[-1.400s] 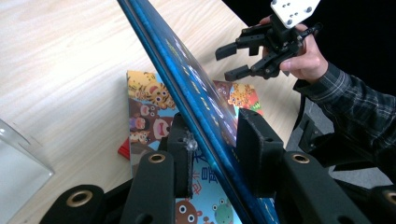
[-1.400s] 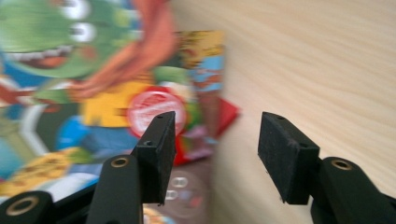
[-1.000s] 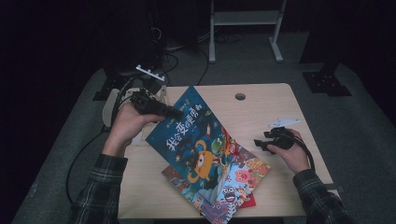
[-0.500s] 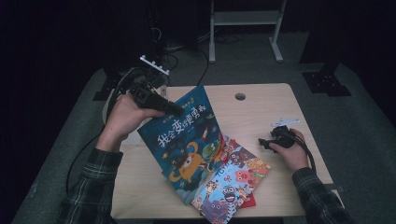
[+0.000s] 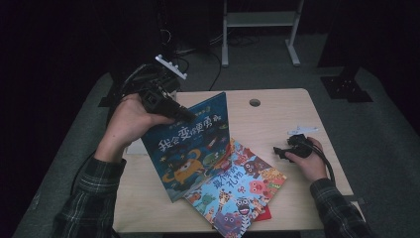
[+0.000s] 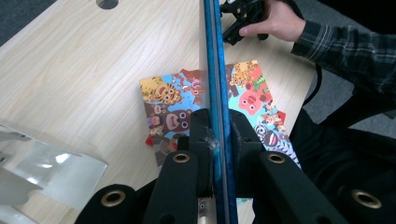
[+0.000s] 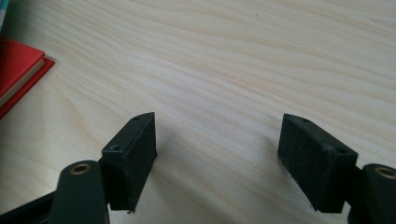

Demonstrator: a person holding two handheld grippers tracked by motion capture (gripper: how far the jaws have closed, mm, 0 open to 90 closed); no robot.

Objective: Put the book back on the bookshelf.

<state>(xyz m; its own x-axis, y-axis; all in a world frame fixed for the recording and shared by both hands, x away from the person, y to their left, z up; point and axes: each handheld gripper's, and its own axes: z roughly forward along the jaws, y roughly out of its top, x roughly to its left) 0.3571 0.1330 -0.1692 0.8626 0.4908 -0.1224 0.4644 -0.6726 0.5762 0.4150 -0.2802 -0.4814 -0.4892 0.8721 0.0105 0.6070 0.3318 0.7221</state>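
We see the left gripper (image 5: 184,115) clamped on the top edge of the blue picture book (image 5: 190,144), its jaws having just been closing with the cover pinched thin between the pads (image 6: 201,140), seen edge-on in the left gripper view. The blue picture book stands tilted up off the table (image 5: 277,119), its lower edge still resting on the animal-cover book (image 5: 237,191) that lies flat beneath it. We judge the grip narrow: with only a sliver of board held, the book could pivot or slide out as it rises, or its trailing corner could drag the animal-cover book toward the table's near edge, which that book's corner already meets. A red book (image 7: 18,70) peeks out from under the animal-cover book and could shift with it. Right of the blue picture book, the right gripper (image 5: 285,151) rests on bare wood, jaws apart and having just been opening, holding nothing. Behind and right of the blue picture book the table lies free up to the round cable hole (image 5: 254,102).
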